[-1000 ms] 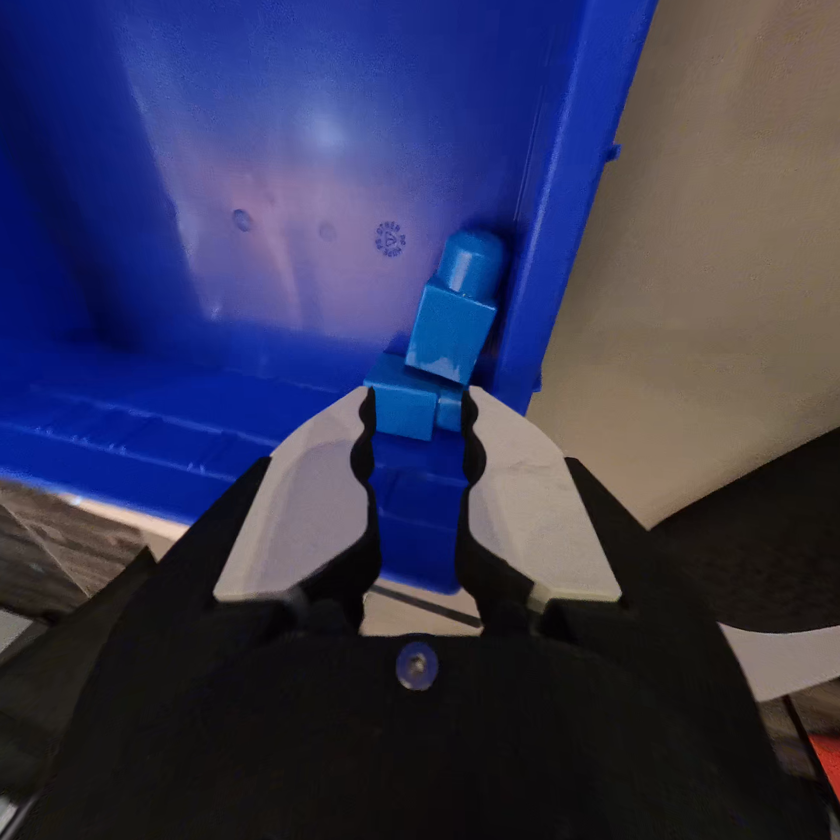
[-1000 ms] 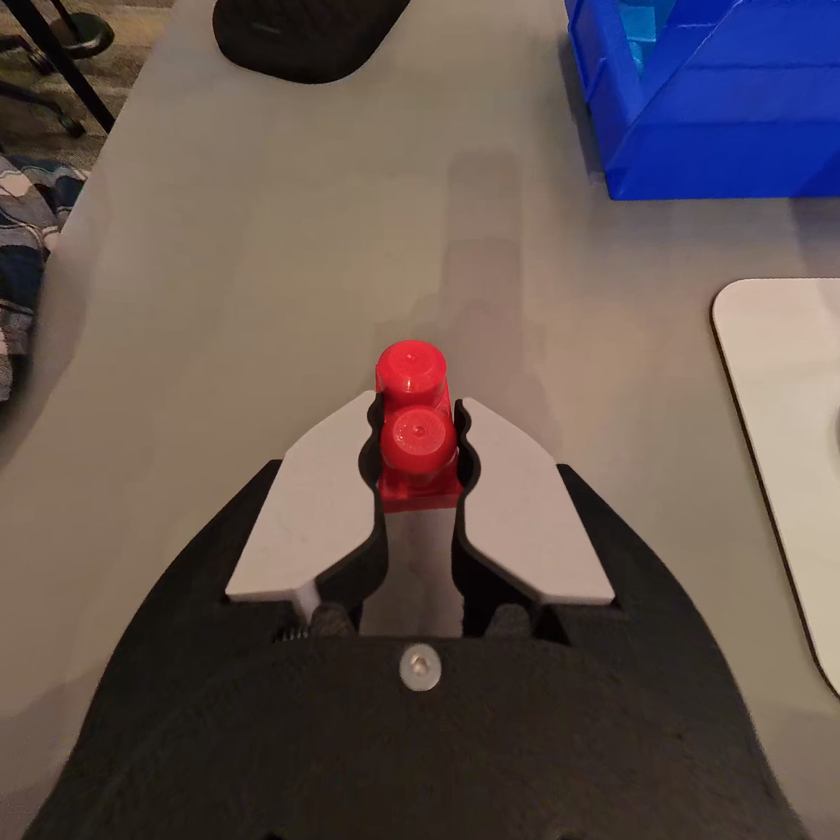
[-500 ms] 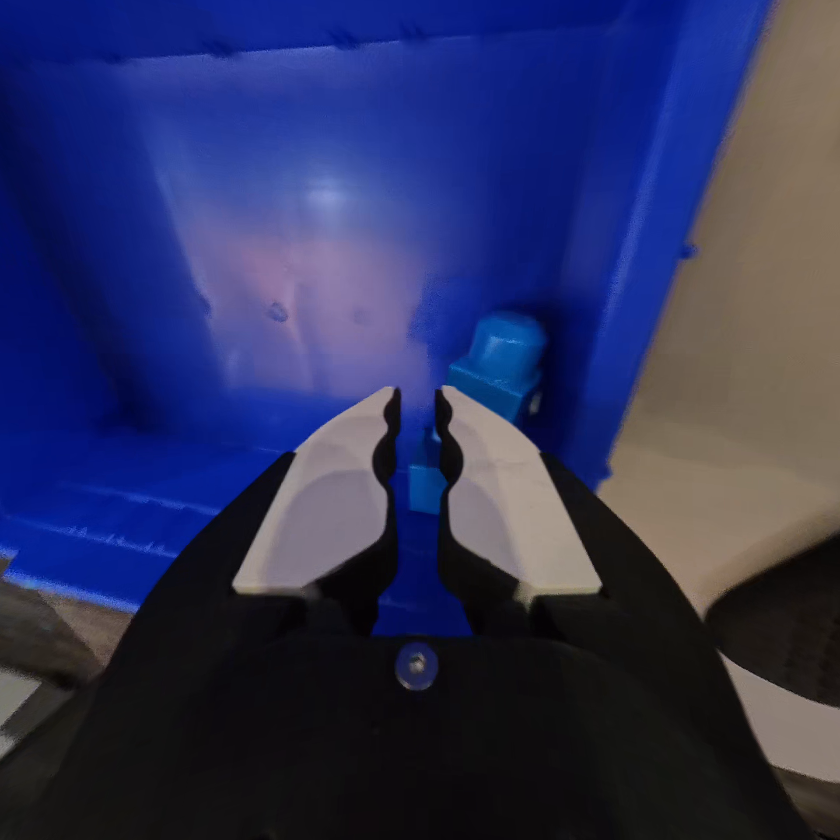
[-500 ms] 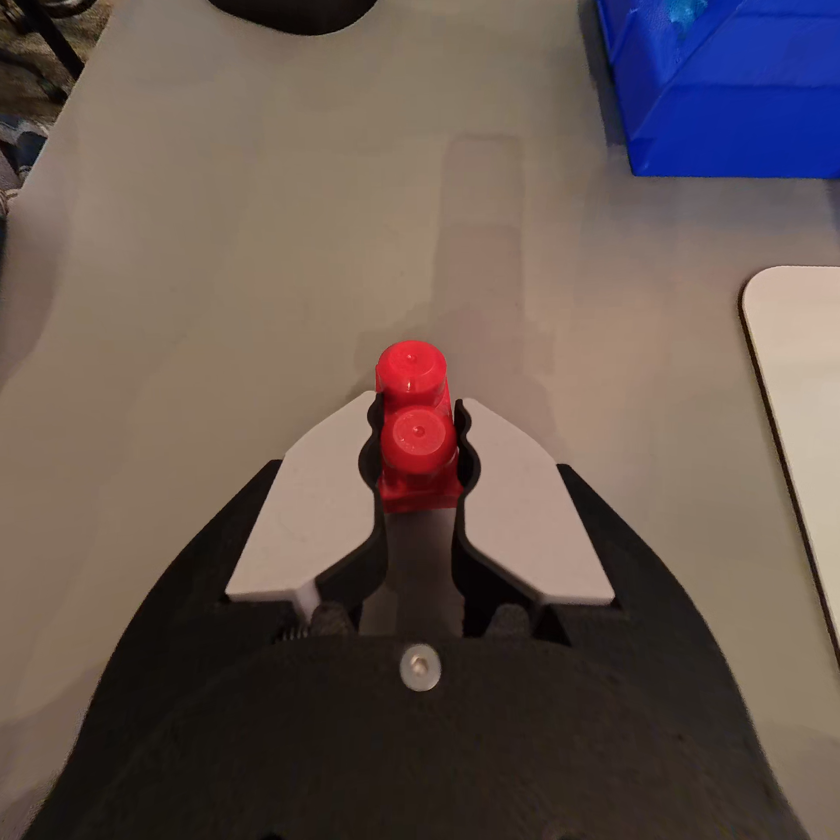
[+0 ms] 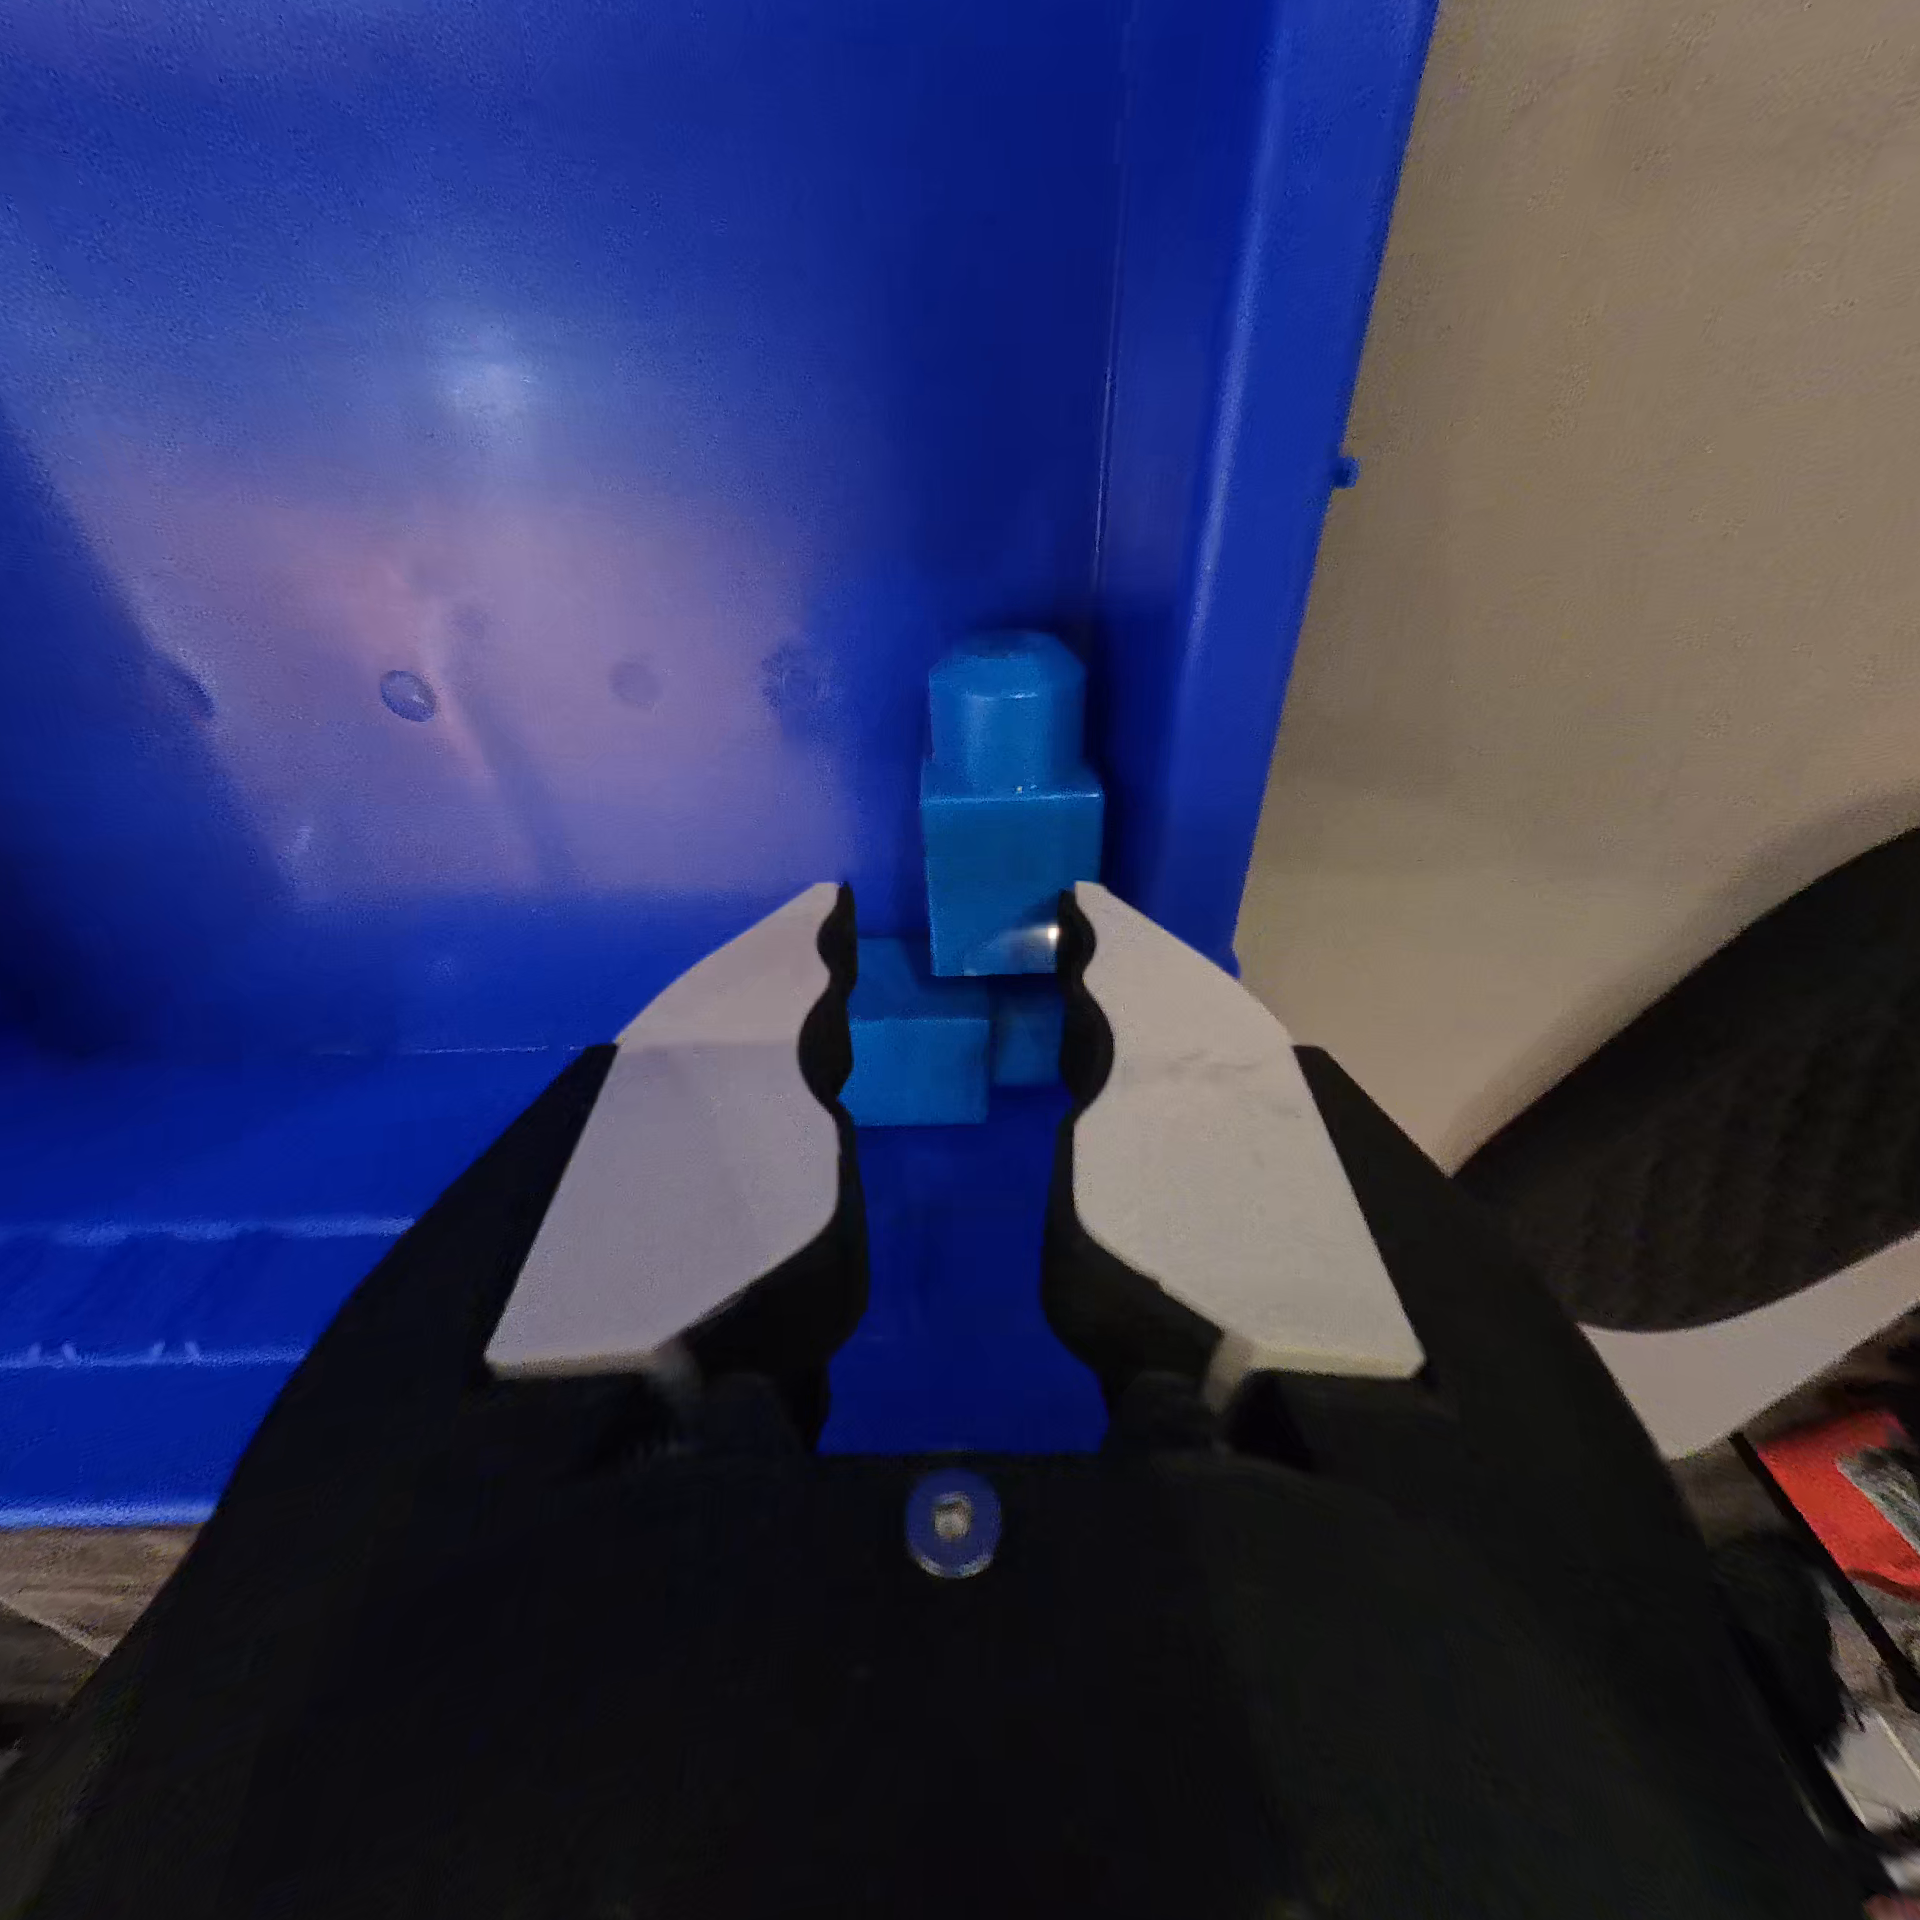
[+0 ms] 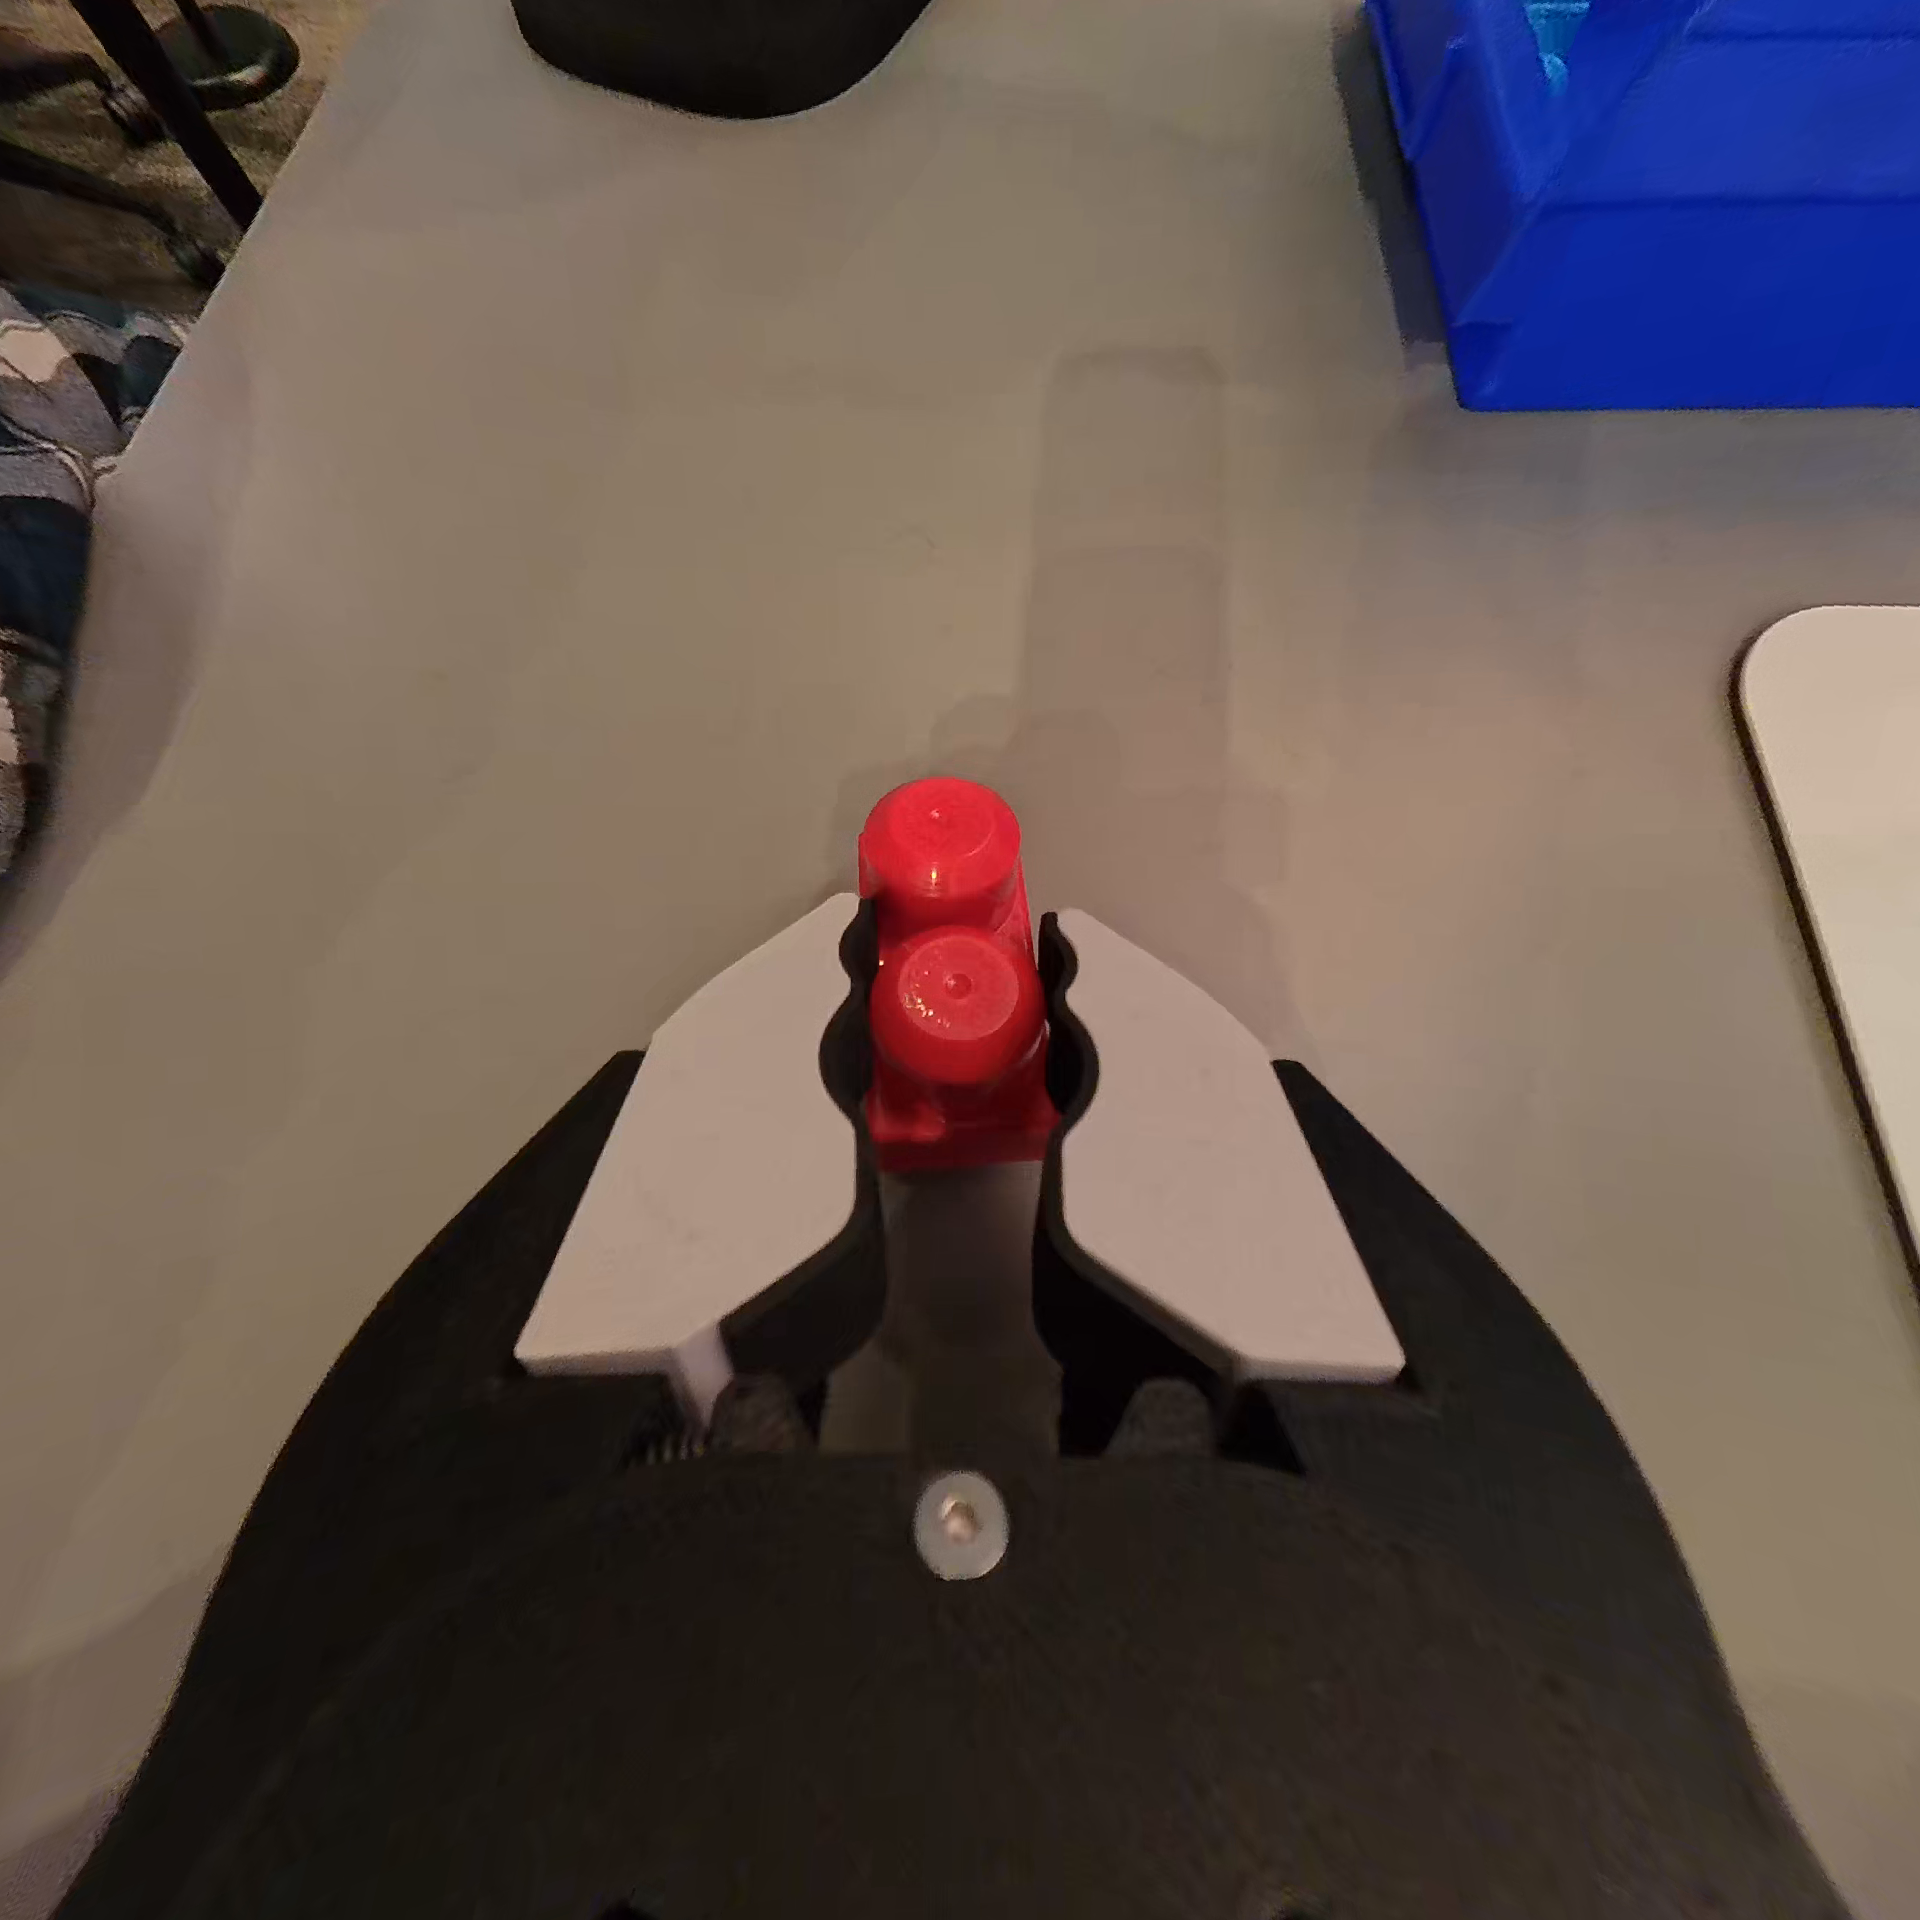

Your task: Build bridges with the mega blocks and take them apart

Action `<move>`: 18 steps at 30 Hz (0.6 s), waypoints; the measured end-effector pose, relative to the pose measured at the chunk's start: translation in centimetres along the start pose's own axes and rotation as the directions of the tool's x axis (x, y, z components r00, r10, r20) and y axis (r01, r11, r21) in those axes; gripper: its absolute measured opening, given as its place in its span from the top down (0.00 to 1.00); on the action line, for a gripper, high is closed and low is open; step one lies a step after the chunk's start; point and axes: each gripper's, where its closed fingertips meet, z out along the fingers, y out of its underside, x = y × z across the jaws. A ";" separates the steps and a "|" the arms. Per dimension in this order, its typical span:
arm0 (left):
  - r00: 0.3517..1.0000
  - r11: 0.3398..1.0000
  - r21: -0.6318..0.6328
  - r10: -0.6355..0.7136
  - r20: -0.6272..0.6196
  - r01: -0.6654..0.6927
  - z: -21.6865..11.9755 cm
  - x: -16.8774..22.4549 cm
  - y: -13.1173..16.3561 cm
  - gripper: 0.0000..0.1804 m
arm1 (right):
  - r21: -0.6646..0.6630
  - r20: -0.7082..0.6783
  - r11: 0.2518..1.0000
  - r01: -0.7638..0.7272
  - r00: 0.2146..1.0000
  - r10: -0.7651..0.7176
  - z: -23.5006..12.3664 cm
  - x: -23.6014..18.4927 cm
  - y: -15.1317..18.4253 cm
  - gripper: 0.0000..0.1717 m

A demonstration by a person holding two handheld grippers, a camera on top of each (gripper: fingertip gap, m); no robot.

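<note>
Since half a second ago the left tool (image 5: 954, 997) has spread from a narrow slit to a wide gap, and the view over the blue bin (image 5: 1247, 520) has steadied; a second ago it stood about as wide as now. The right tool (image 6: 951, 997) shows no change in grip.

Left tool: reaches into the bin at its right wall, fingers level and pointing at the bin floor. Its jaws stand apart. A low blue block (image 5: 914, 1070) lies between the fingertips. An upright blue block (image 5: 1008, 883), stud uppermost, stands just beyond it against the bin's right wall. The right fingertip (image 5: 1081, 935) is at the upright block's lower corner; contact cannot be judged. The left fingertip (image 5: 831, 935) stands clear of both blocks.

Right tool: held low over the worktop (image 6: 623, 571), well apart from the bin (image 6: 1662, 260), which sits far right. Its jaws are clamped on a red block (image 6: 951, 1018) with two studs, both pads pressed against its sides, the far stud projecting past the fingertips.
</note>
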 end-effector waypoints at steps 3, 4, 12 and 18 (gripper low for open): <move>0.998 1.000 -0.007 -0.009 -0.062 0.009 0.3 0.4 -0.4 0.78 | 0.006 0.016 1.000 -0.004 1.000 0.004 0.0 -0.3 0.0 0.83; 0.997 1.000 -0.006 -0.008 -0.077 0.008 0.3 0.4 -0.5 0.78 | 0.006 0.018 1.000 -0.004 1.000 0.004 0.1 -0.3 0.0 0.83; 0.993 0.998 -0.008 -0.061 0.100 0.062 0.3 -3.0 -0.5 0.83 | 0.006 0.018 1.000 0.008 1.000 -0.008 0.0 -0.5 0.0 0.83; 0.983 0.975 0.172 -0.120 -0.139 0.143 -1.3 0.9 -4.8 0.82 | 0.013 0.043 1.000 0.009 0.999 -0.010 0.2 -0.8 -0.1 0.83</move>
